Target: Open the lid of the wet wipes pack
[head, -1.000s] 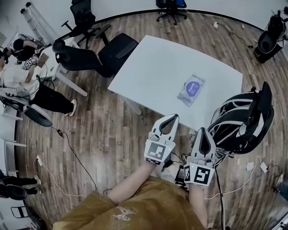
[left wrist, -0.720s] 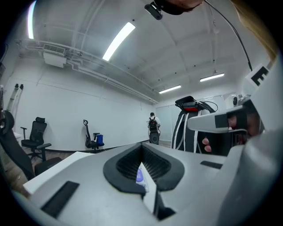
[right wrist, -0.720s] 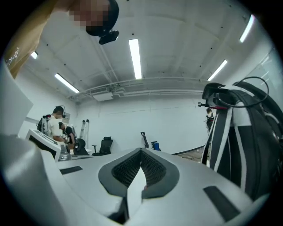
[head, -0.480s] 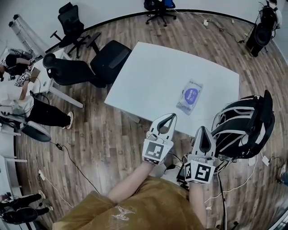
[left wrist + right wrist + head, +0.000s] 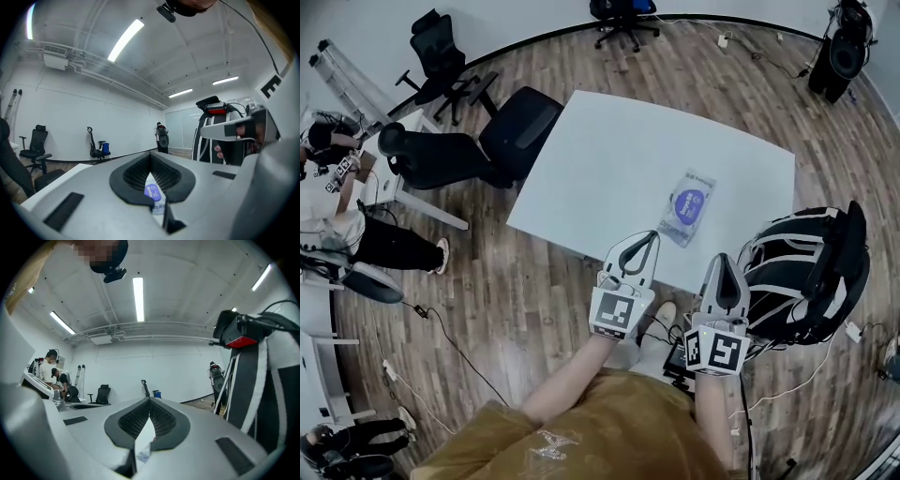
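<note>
The wet wipes pack (image 5: 688, 207) lies flat on the white table (image 5: 619, 159) near its front edge, with a round purple lid label facing up. My left gripper (image 5: 648, 237) hovers over the table's front edge just short of the pack, jaws shut and holding nothing. My right gripper (image 5: 721, 258) is shut too, to the right and off the table edge. In the left gripper view the pack (image 5: 154, 192) shows through the gap below the closed tips (image 5: 150, 156). In the right gripper view a corner of the pack (image 5: 142, 455) shows below the shut gripper (image 5: 149, 400).
A black-and-white office chair (image 5: 806, 258) stands close on the right of my right gripper. Black chairs (image 5: 478, 141) stand left of the table. Cables (image 5: 441, 309) run over the wood floor. People sit at a desk (image 5: 328, 178) at far left.
The table and pack have come nearer to both grippers over the last second. Both grippers stay shut and hold nothing.
</note>
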Demonstrator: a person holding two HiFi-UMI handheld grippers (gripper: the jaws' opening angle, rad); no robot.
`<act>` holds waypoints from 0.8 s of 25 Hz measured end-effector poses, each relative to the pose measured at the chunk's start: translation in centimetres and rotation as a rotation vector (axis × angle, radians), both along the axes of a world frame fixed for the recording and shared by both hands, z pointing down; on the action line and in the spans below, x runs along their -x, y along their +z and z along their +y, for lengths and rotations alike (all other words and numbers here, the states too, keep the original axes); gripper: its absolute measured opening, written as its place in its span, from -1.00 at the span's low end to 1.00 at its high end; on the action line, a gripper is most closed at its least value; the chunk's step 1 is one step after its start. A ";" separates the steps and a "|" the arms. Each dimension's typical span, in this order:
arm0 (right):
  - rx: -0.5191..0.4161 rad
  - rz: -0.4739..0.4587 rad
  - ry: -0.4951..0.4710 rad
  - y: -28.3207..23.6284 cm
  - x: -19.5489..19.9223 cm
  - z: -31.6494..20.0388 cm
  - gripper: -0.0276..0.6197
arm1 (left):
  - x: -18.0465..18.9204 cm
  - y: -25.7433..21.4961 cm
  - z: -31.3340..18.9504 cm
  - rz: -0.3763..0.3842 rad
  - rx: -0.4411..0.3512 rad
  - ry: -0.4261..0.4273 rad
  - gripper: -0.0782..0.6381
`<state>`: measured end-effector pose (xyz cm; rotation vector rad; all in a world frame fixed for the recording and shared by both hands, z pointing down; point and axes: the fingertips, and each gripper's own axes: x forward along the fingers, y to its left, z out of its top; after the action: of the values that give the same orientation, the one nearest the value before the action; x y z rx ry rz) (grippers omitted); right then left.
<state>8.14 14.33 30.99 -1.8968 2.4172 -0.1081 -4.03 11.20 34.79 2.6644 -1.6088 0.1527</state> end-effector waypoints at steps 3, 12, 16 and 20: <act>0.012 -0.034 -0.028 0.6 -0.7 -1.6 -0.89 | -0.6 0.4 -1.8 -0.015 0.004 -0.011 -0.76; 0.085 -0.121 -0.091 1.8 -2.2 -5.6 -0.89 | -2.8 -0.1 -5.2 -0.049 0.004 -0.041 -0.76; 0.107 -0.126 -0.105 2.4 -2.2 -7.0 -0.89 | -3.7 -0.1 -6.4 -0.069 0.001 -0.040 -0.76; 0.144 -0.127 -0.112 3.8 -2.6 -8.1 -0.89 | -4.3 0.7 -7.6 -0.075 0.010 -0.035 -0.76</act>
<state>10.77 6.27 34.81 -1.7477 2.4886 -0.4064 0.26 3.65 35.47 2.6525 -1.6693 0.2619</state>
